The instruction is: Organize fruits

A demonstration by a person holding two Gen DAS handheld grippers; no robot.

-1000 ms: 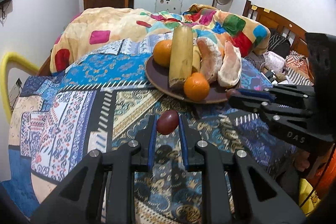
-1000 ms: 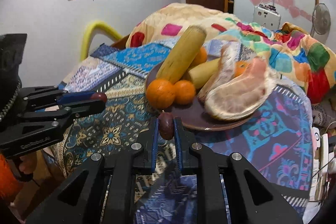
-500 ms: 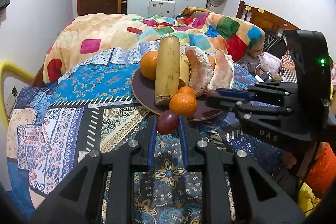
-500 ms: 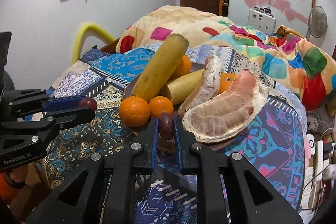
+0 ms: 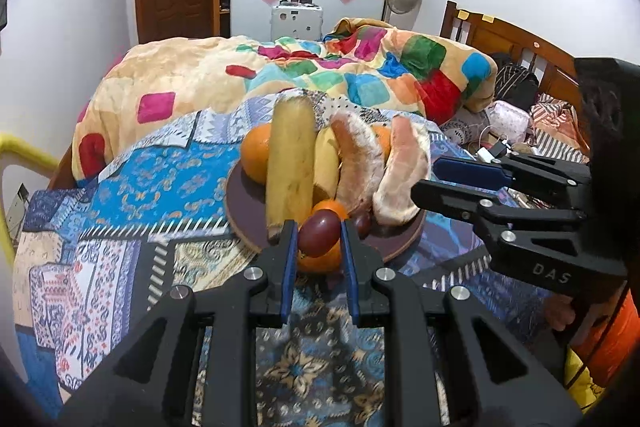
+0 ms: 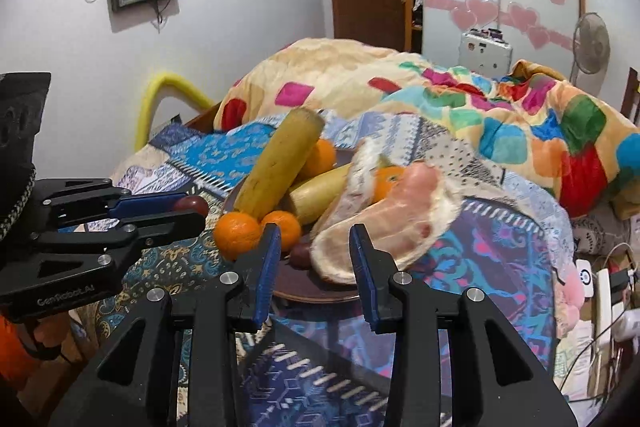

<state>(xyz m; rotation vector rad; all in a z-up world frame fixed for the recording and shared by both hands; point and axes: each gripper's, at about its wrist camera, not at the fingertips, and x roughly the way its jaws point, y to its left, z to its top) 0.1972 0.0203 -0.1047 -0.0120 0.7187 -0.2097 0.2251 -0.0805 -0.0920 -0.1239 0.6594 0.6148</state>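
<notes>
Dark purple-red plum is pinched tight between the blue pads of the left gripper, dead centre of the left wrist view, sitting right at the fingertips and hovering over the near rim of the brown plate. Behind it in that view there's an orange partly hidden by the fingers.

Right gripper is spread wide with nothing between its fingers. A second, smaller plum lies on the plate just ahead of its left finger, lower centre of the right wrist view, tucked between a small orange and a peeled pomelo segment.

Further out on the plate: a long yellowish banana leaning up the middle, another pomelo segment beside it, more oranges behind. Plate sits on a blue patterned cloth, with a patchwork blanket bunched up behind it in the upper half of the frame.
</notes>
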